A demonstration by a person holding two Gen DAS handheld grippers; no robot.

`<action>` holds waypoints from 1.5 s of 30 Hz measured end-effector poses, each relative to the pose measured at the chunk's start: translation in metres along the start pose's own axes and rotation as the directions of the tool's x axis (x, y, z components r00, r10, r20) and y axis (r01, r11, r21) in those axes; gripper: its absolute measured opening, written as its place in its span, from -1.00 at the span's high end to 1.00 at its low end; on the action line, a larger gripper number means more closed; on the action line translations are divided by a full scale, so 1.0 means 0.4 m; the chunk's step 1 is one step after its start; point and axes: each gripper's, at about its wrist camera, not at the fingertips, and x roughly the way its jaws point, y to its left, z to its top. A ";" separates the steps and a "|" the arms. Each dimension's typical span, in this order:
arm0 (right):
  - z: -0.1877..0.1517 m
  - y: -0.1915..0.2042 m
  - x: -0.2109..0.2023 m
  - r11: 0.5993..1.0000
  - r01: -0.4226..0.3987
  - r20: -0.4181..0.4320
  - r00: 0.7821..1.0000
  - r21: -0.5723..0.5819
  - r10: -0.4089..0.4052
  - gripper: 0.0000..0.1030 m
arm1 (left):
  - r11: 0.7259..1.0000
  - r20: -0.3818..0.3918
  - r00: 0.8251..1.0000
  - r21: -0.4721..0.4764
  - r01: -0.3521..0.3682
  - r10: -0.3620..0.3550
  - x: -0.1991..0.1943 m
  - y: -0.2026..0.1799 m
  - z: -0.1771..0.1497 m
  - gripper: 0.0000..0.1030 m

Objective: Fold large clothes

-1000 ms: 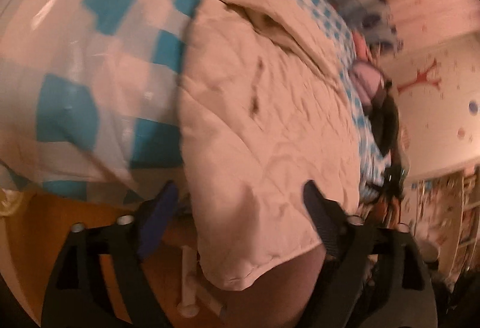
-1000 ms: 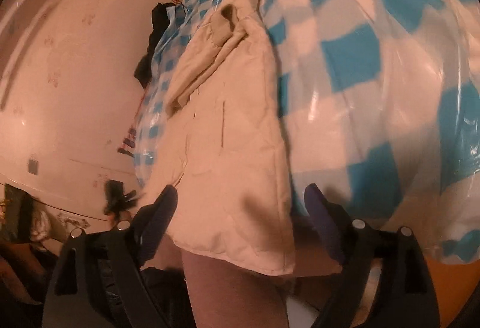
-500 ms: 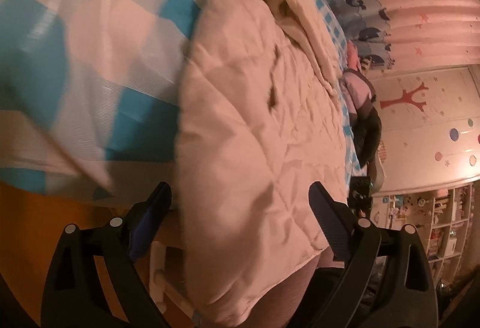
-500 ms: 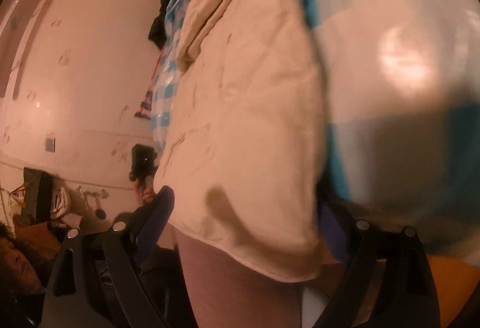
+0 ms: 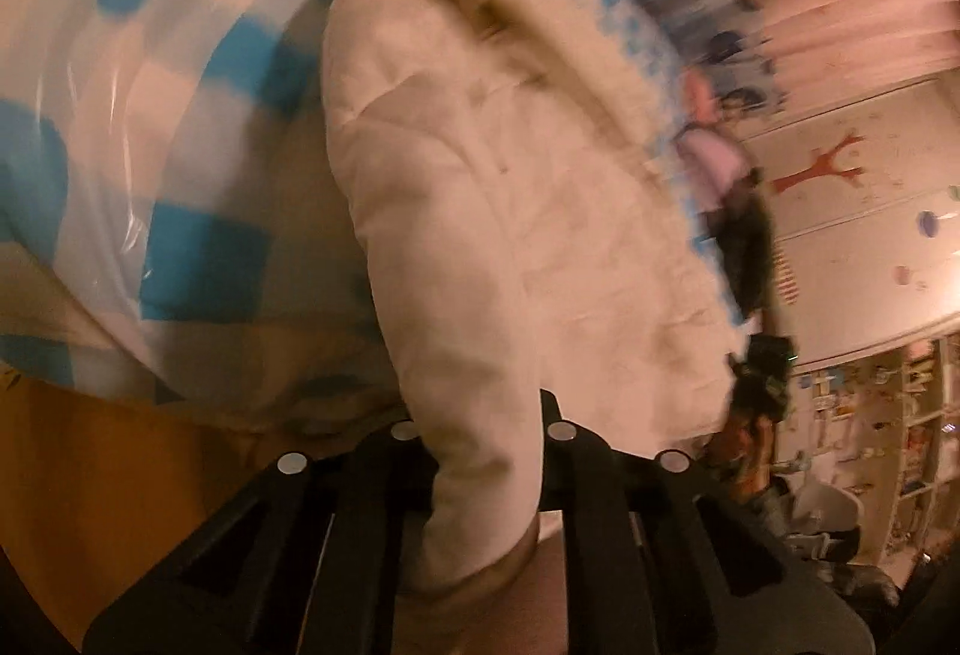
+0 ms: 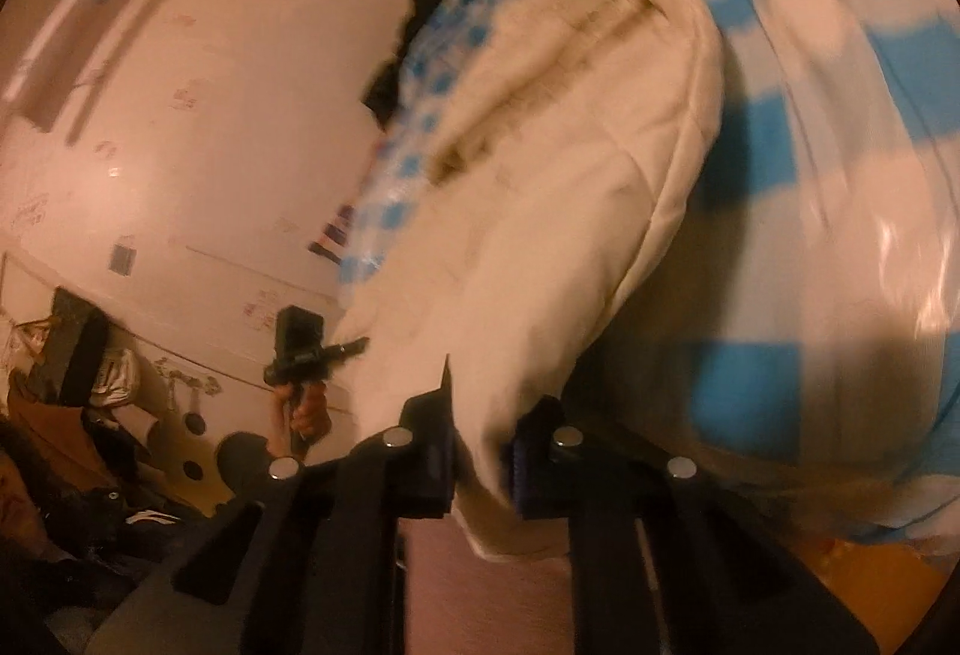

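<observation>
A cream quilted jacket (image 5: 492, 187) lies on a table covered with a blue and white checked cloth (image 5: 150, 103). My left gripper (image 5: 486, 451) is shut on the jacket's near hem, at its left corner. In the right wrist view the same jacket (image 6: 540, 211) stretches away from me, and my right gripper (image 6: 480, 451) is shut on the hem's other corner. The hem hangs over the table's near edge. Both views are blurred by motion.
The checked cloth (image 6: 840, 175) spreads to the right in the right wrist view. Dark clothes (image 5: 744, 247) lie at the table's far side. Shelves (image 5: 888, 415) stand at the right. A person's hand holds a small camera (image 6: 300, 349) near the wall.
Both grippers were open around the jacket's hem; now both have shut on it. The views have swung and blurred as the hem lifts.
</observation>
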 end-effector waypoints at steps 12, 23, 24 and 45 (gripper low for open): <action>-0.106 -0.143 -0.008 0.992 0.025 -0.150 0.989 0.123 -0.007 -0.31 | 0.989 -0.116 0.983 -0.051 0.137 -0.142 -0.002 0.114 -0.088 0.00; -0.142 -0.220 0.043 0.964 -0.205 -0.076 0.973 0.169 0.220 -0.26 | 0.965 -0.100 0.966 -0.128 0.227 -0.240 0.102 0.176 -0.123 -0.54; -0.144 -0.205 0.051 0.968 -0.203 -0.088 0.972 0.144 0.217 -0.07 | 0.971 -0.095 0.971 -0.119 0.208 -0.219 0.104 0.165 -0.126 -0.52; -0.189 0.153 -0.102 0.904 -0.382 0.164 0.896 -0.191 0.413 0.61 | 0.960 0.216 0.936 0.041 0.277 -0.279 -0.218 -0.055 -0.242 0.87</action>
